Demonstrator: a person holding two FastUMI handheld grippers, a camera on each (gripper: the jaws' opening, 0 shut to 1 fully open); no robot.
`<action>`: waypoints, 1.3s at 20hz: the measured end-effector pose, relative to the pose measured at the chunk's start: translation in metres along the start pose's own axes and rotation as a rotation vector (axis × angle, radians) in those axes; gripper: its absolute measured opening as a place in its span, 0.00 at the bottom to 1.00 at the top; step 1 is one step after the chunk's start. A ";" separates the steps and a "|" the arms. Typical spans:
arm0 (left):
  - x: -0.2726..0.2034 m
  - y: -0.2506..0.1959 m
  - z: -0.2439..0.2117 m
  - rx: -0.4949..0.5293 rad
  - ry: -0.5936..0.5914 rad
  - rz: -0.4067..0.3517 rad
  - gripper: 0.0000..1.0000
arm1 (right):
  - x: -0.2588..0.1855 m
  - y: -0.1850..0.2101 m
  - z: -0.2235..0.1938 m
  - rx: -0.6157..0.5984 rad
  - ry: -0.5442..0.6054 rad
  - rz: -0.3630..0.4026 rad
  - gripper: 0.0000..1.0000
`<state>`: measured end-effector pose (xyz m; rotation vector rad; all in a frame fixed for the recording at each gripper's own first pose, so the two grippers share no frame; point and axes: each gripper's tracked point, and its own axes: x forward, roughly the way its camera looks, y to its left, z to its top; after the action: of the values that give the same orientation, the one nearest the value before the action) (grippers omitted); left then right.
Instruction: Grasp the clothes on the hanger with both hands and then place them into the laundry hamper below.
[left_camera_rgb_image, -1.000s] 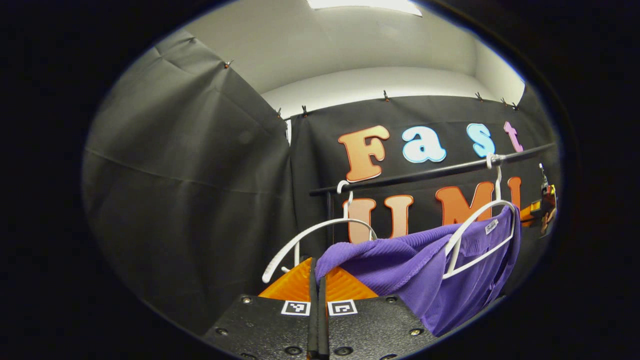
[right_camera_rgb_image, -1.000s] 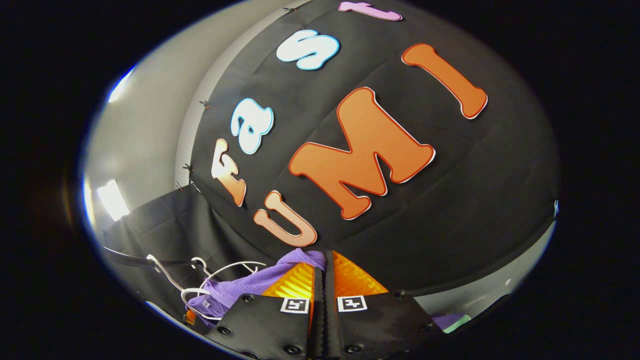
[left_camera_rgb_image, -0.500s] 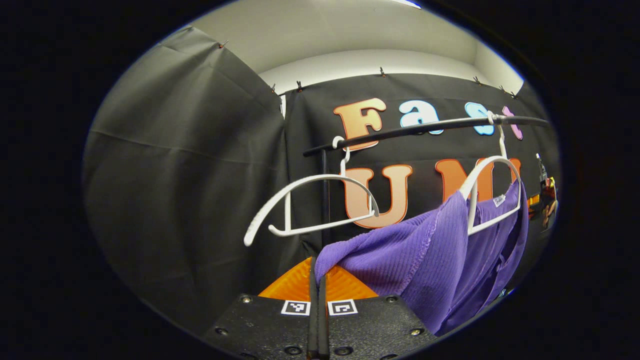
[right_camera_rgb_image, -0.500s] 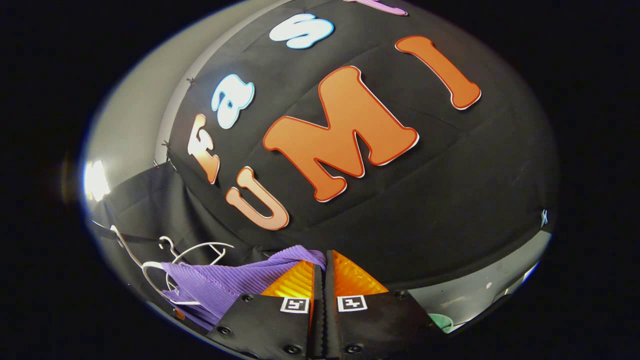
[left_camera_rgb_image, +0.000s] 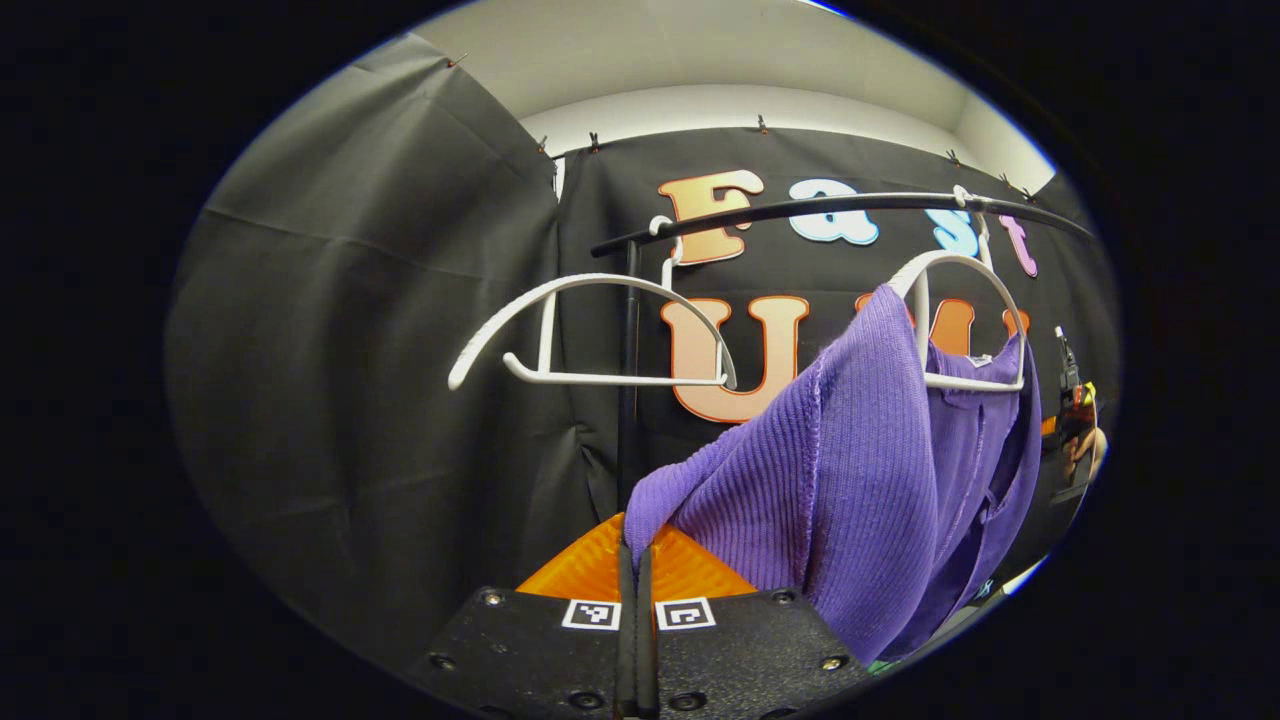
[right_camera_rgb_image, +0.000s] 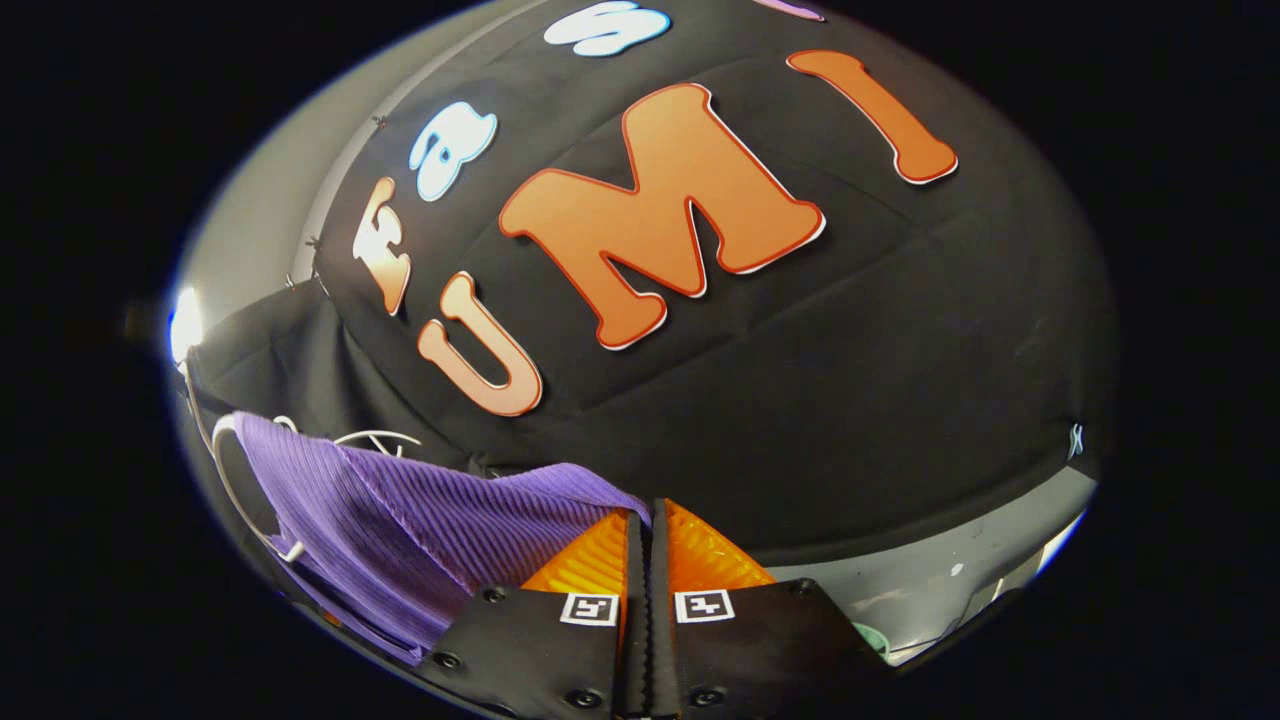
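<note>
Gripping a corner of the purple knit top (left_camera_rgb_image: 880, 470), the left gripper (left_camera_rgb_image: 636, 560) has its two fingers pressed together with the cloth edge pinched at their tips; in the left gripper view the top runs up from that pinch and to the right, draped over a white hanger (left_camera_rgb_image: 965, 320) that hooks on the dark rail (left_camera_rgb_image: 830, 208). Most of the cloth hangs below the hanger on its right side, a small tag showing near the neckline. A second white hanger (left_camera_rgb_image: 590, 330) is bare, hooked on the same rail to the left, apart from the top. A dark upright post (left_camera_rgb_image: 628, 370) stands under the rail's left end. At far right of this view the other gripper shows small and blurred, too small to tell more. In the right gripper view the right gripper (right_camera_rgb_image: 642, 565) has fingers closed flat against each other, with a fold of the top (right_camera_rgb_image: 420, 530) caught at the tips and stretching off to the left toward a white hanger (right_camera_rgb_image: 235, 490). A strip of pale floor (right_camera_rgb_image: 950, 590) sits at lower right, with a bit of something green (right_camera_rgb_image: 872, 640) at the edge, can't tell what it is
</note>
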<state>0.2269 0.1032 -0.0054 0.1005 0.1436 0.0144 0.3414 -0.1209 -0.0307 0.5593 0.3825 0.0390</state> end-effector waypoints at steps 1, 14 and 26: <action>-0.002 0.003 0.002 0.005 -0.005 0.008 0.00 | 0.004 0.001 -0.004 0.002 0.012 0.004 0.08; -0.029 0.034 0.175 0.075 -0.326 0.063 0.00 | -0.054 0.053 0.130 -0.038 -0.209 0.078 0.07; 0.007 0.051 0.097 0.261 -0.253 0.136 0.00 | -0.074 0.065 0.135 0.074 -0.204 0.237 0.07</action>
<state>0.2473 0.1443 0.0945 0.3709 -0.1157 0.1180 0.3263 -0.1445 0.1343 0.6730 0.1177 0.1953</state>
